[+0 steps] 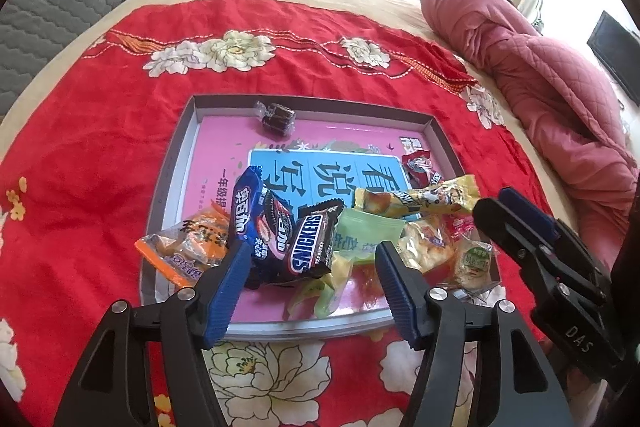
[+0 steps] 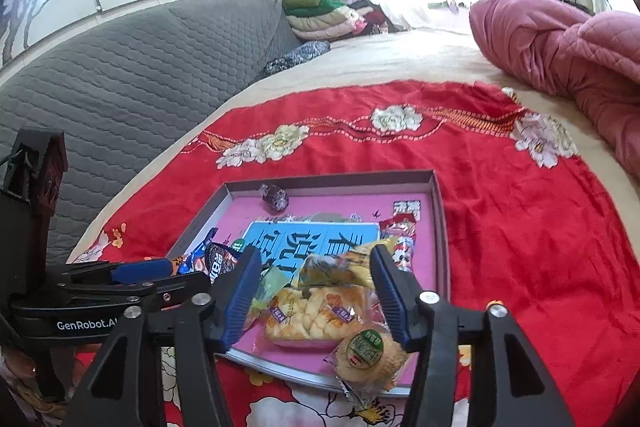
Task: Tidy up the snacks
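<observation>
Mixed wrapped snacks [image 1: 316, 247] lie heaped at the near end of a shallow pink-floored tray [image 1: 436, 125]

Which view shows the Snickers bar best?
The left wrist view: the Snickers bar lies unobstructed in the tray, its label readable. In the right wrist view I cannot find it; the hand-held gripper's blue finger and other wrappers cover that area.

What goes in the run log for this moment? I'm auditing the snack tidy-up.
stage: snacks piled in tray | left gripper: open, over Snickers bar | right gripper: open, over biscuit pack | held: nothing
</observation>
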Demonstrator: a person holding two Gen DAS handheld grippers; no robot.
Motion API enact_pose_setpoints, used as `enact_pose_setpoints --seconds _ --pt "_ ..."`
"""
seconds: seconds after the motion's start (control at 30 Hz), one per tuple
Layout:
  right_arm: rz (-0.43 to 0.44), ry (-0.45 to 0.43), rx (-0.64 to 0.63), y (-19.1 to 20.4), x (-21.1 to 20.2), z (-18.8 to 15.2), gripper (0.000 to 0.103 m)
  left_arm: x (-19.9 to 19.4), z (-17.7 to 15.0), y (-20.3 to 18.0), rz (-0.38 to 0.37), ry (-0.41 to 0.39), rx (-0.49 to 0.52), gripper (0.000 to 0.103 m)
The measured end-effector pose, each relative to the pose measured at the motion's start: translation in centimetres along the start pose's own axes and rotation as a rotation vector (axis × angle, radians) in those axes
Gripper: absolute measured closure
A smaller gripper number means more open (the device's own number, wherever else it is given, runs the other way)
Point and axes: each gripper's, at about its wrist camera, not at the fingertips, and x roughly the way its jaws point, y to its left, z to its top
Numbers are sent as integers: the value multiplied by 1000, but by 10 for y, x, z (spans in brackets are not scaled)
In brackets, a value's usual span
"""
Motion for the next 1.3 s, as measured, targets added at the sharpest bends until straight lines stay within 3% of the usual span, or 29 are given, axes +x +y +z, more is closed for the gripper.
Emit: enact_pose_setpoints --seconds 0.2,0.33,0.5,0.77,0.97,1.3 --pt "-41 -43 -14 1 -16 1 41 -9 -1 1 -1 -12 0 36" --pt "-71 -90 -28 3 -33 0 31 -16 -3 1 -5 -21 1 35" --pt "-97 -99 -20 9 -52 -6 25 -28 -14 1 -5 -26 1 32" --pt "-108 14 75 13 -65 -35 13 -45 -47 13 5 7 -9 30" --pt "-130 64 61 27 -70 -53 11 -47 -71 20 0 53 -22 29" --pt "-144 136 53 42 -69 -70 10 -58 -88 12 16 51 16 29"
